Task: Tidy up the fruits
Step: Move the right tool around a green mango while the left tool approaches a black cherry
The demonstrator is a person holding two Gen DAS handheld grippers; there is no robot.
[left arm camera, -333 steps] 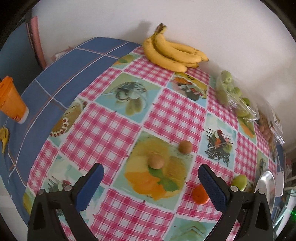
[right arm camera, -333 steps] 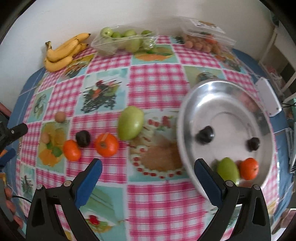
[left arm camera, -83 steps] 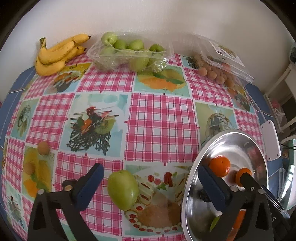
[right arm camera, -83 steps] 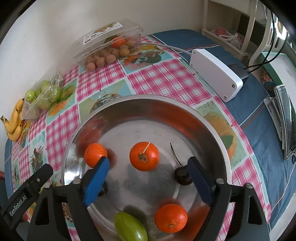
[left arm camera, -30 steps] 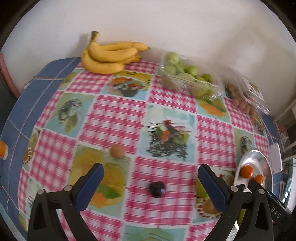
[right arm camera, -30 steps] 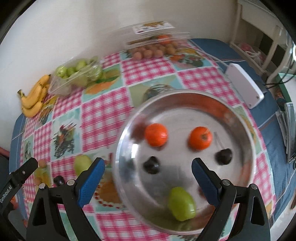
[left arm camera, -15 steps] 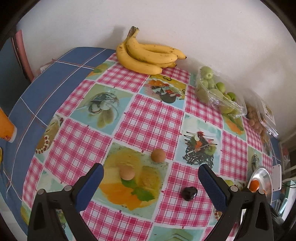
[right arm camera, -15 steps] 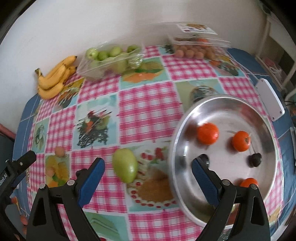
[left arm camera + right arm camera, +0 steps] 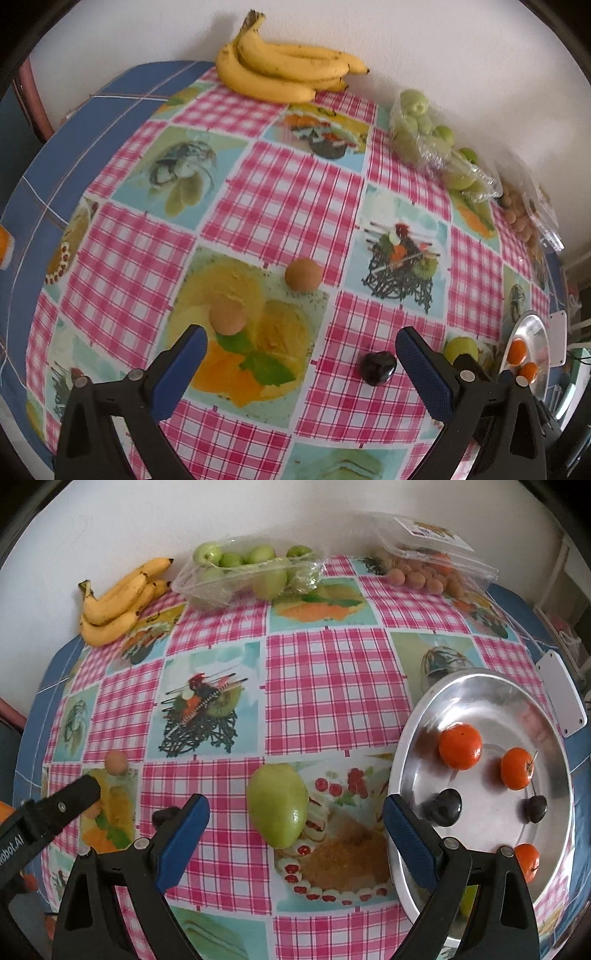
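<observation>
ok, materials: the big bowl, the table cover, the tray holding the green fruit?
Bowl: looks like polished metal, likely steel; mirror-like, reflecting the oranges. Table cover: probably wipe-clean vinyl or oilcloth; smooth printed check with a slight sheen, though coated fabric is possible. Tray: thin clear plastic with crinkled film over it, fruit visible through.

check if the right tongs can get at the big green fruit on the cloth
Probably yes: the right tongs are open, and the green fruit lies between and just beyond them on the tablecloth, nothing touching it.

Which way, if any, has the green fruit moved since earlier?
No. The green fruit still lies on the cake picture's left edge, beside the steel bowl.
</observation>
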